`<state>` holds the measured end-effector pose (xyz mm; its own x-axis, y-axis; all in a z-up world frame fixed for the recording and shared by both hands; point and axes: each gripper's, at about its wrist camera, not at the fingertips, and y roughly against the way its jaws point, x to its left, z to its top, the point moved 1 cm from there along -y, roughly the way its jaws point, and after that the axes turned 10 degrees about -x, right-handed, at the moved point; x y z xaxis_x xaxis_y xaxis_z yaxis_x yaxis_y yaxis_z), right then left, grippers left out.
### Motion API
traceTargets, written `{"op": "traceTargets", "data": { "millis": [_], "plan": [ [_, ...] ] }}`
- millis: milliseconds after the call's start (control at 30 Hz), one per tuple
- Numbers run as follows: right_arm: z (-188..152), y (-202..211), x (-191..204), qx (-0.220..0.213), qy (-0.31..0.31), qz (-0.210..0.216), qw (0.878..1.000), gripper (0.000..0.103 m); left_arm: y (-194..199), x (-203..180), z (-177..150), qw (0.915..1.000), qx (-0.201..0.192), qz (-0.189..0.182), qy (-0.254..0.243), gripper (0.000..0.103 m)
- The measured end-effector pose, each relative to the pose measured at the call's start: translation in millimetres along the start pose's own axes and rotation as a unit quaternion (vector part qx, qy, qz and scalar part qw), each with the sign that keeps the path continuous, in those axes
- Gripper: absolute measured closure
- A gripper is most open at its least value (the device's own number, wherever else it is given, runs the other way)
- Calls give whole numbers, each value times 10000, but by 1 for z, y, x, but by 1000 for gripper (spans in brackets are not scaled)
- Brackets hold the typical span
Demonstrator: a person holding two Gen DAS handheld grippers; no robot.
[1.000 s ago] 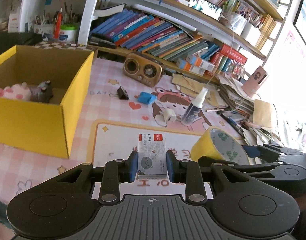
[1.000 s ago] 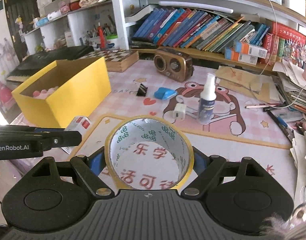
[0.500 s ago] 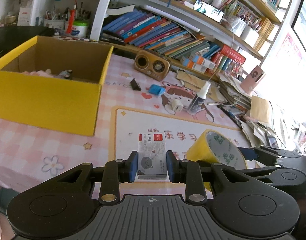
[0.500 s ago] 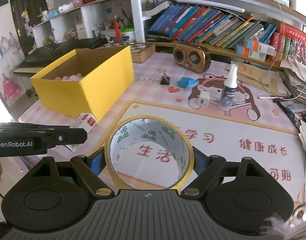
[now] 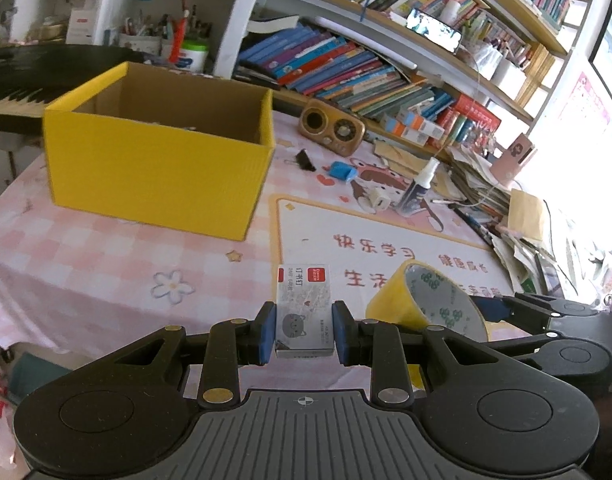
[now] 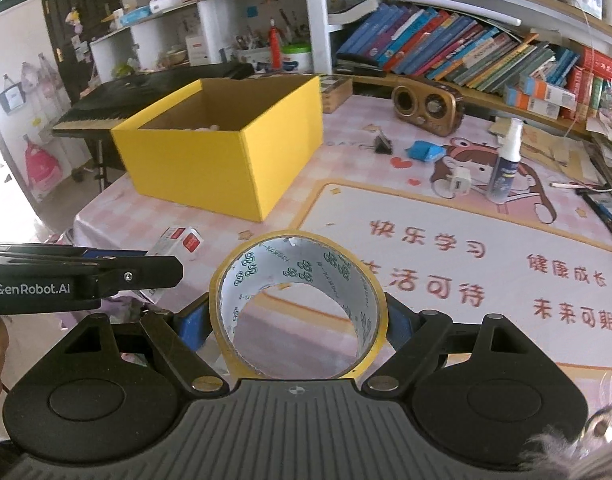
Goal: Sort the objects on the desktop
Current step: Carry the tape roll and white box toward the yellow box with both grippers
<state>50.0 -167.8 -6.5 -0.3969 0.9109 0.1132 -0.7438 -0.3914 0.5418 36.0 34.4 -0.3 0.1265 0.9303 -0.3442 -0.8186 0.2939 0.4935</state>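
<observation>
**Above the near table edge: both grippers loaded**

Over the pink checked tablecloth (image 5: 85,248), the left gripper (image 5: 303,334) is clamped on a small staple box (image 5: 303,312): grey-white carton, red corner labels, a cat face printed on its near end, held upright between the blue pads. The right gripper (image 6: 299,320) grasps a roll of yellow tape (image 6: 299,304), its core facing the camera, inner liner white with green logos. The open yellow cardboard box (image 6: 225,164) stands on the table well ahead, to the left. A spray bottle (image 6: 506,164), white plug (image 6: 460,184) and black binder clip (image 6: 382,144) lie beyond.
</observation>
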Motion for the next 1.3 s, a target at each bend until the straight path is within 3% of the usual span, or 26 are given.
{"op": "traceTargets", "data": {
  "millis": [800, 1300],
  "plan": [
    [10, -15, 77, -25, 580, 582, 9966, 20, 53, 54, -1, 9965, -544, 492, 410, 75],
    [18, -29, 79, 51, 631, 664, 9958, 20, 45, 62, 5, 9954, -546, 587, 523, 75]
  ]
}}
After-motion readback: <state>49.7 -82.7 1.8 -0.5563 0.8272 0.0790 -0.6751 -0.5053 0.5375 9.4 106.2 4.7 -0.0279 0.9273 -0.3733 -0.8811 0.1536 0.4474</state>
